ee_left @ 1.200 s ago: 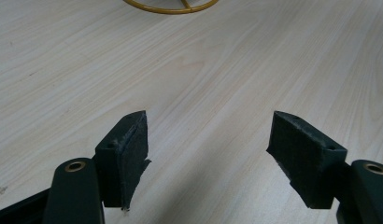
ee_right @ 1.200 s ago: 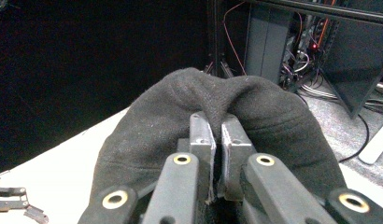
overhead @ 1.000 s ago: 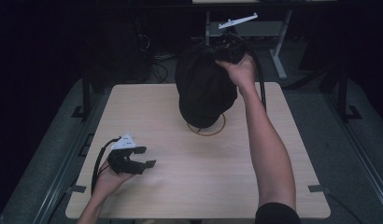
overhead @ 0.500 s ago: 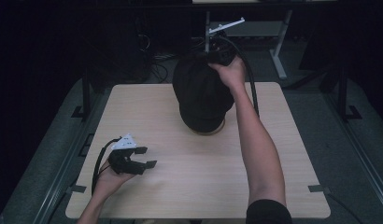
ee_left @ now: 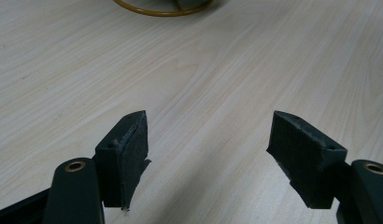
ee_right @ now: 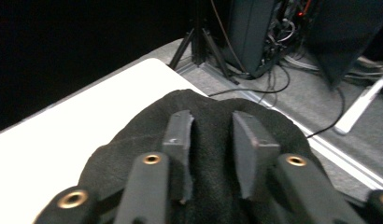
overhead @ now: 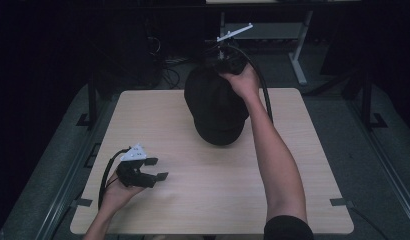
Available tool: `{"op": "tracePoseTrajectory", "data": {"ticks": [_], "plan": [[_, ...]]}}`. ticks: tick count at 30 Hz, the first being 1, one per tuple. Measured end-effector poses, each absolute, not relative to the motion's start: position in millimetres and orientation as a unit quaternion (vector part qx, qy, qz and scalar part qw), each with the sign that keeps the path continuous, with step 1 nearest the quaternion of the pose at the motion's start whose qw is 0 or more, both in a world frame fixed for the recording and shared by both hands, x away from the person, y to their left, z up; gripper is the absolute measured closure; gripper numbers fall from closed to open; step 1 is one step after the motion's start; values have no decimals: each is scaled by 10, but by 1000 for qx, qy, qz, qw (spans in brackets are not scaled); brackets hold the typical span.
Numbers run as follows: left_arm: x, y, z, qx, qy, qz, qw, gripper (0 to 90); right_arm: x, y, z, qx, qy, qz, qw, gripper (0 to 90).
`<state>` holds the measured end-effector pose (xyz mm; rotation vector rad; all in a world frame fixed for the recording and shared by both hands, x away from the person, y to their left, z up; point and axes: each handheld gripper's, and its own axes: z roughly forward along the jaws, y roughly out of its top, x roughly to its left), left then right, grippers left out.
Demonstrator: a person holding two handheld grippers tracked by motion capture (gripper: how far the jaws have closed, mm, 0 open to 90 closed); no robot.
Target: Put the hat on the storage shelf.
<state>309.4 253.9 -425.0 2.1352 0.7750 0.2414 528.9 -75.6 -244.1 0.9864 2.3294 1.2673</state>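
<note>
Lowering since a second ago: black cap (overhead: 215,107) now sitting down over the yellow ring (ee_left: 161,7) that was showing beneath its brim in the earlier high view, with the right hand (overhead: 240,80) coming nearer the tabletop. Resting at about 12 o'clock of the light wooden table (overhead: 213,195), toward the far edge, brim pointing to 6 o'clock.

Right gripper (ee_right: 212,154) hovering at the cap's far end, jaws having just been opening, standing narrowly apart with black fabric bulging between the pads (ee_right: 180,140) but no clear squeeze showing. Left gripper (overhead: 153,170) lying low at about 8 o'clock, jaws spread wide over bare wood, holding nothing, pointing toward the ring at 12 o'clock in its own view.

Judging progress: placing of the cap looking nearly finished, set down and being let go; remaining, probably, pulling the right gripper clear.

Counting: one cap, one yellow ring, one table, two grippers, two hands.
</note>
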Motion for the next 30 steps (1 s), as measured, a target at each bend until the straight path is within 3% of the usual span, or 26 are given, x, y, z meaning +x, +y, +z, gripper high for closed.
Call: {"op": "tracePoseTrajectory", "data": {"ticks": [5,13,16,21,25,30], "plan": [[3095,2536,-4252,849,310,94,418,279,5259,-745,-2431,345,818,433,153,552],[3095,2533,-4251,849,308,94,419,278,5219,-745,-2429,342,820,430,158,544],[3096,2531,-4255,849,308,93,419,278,5211,-750,-2429,343,819,433,157,603],[3095,2527,-4257,849,309,92,419,278,5209,-705,-2443,332,822,438,152,785],[3093,2525,-4256,848,309,91,421,278,5206,-681,-2447,330,823,436,154,793],[3095,2512,-4263,849,308,90,419,278,5198,-728,-2441,333,820,441,149,733]]}}
